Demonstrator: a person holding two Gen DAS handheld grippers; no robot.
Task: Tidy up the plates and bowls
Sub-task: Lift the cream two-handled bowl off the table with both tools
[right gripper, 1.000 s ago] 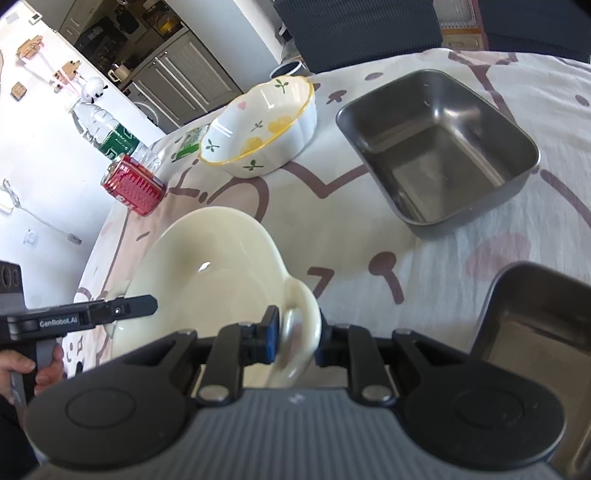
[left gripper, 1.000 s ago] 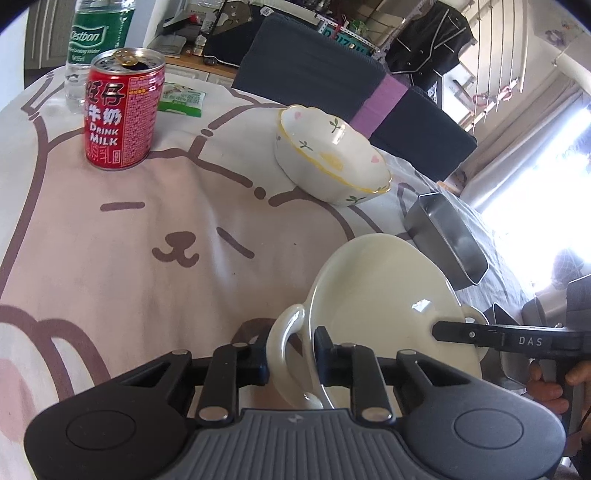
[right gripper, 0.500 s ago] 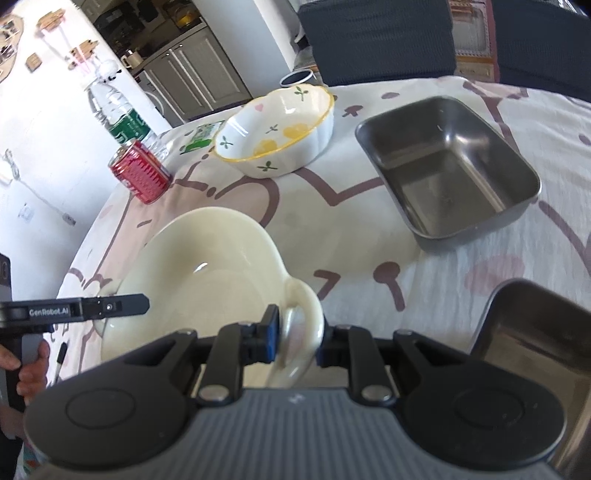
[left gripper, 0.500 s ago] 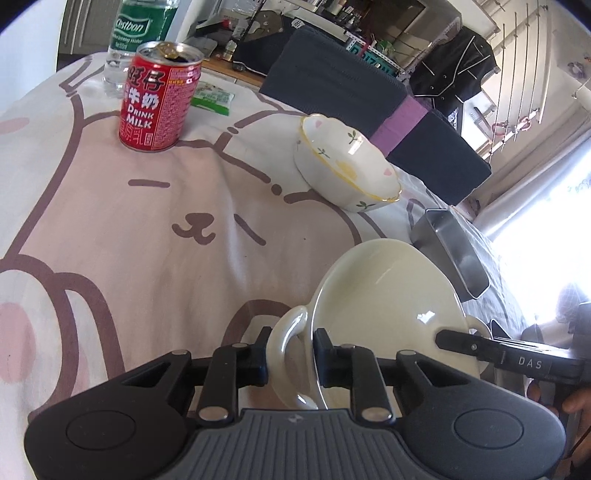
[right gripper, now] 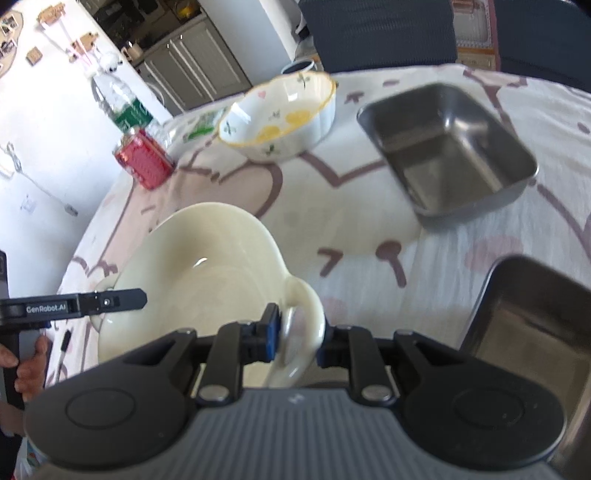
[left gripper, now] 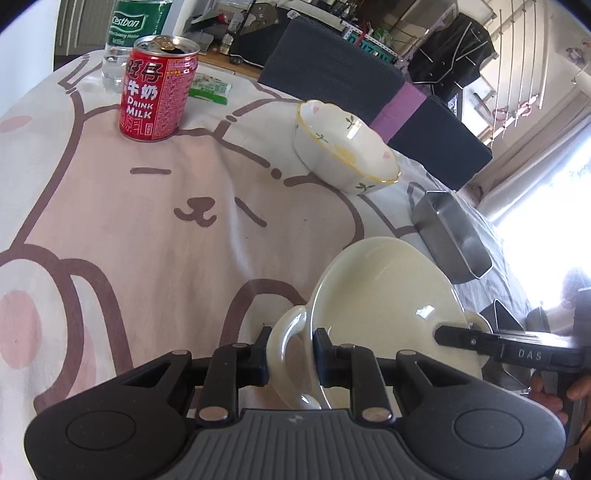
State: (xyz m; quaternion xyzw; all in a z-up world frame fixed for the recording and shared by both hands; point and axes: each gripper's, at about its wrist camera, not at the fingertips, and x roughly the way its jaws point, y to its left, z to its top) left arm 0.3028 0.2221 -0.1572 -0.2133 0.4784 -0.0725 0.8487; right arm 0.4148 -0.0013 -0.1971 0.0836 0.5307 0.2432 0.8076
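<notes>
A cream two-handled bowl [left gripper: 384,295] is held above the table between both grippers. My left gripper [left gripper: 290,350] is shut on one loop handle. My right gripper [right gripper: 299,334] is shut on the opposite handle; the bowl [right gripper: 199,266] also shows in the right wrist view. A white flowered bowl with a yellow rim [left gripper: 343,147] stands farther back on the bear-print tablecloth, also in the right wrist view [right gripper: 280,114]. An empty steel rectangular tray [right gripper: 447,147] lies to its right, seen edge-on in the left wrist view [left gripper: 450,236].
A red milk can [left gripper: 157,88] and a water bottle [left gripper: 129,29] stand at the far left, with a green packet [left gripper: 208,88] beside them. A second steel tray [right gripper: 528,332] lies near the right front edge. Dark chairs [left gripper: 354,74] stand behind the table.
Both grippers have carried the cream bowl upward and slightly back toward the near side; the table objects look farther off in the right wrist view. The grips on the handles are unchanged.
</notes>
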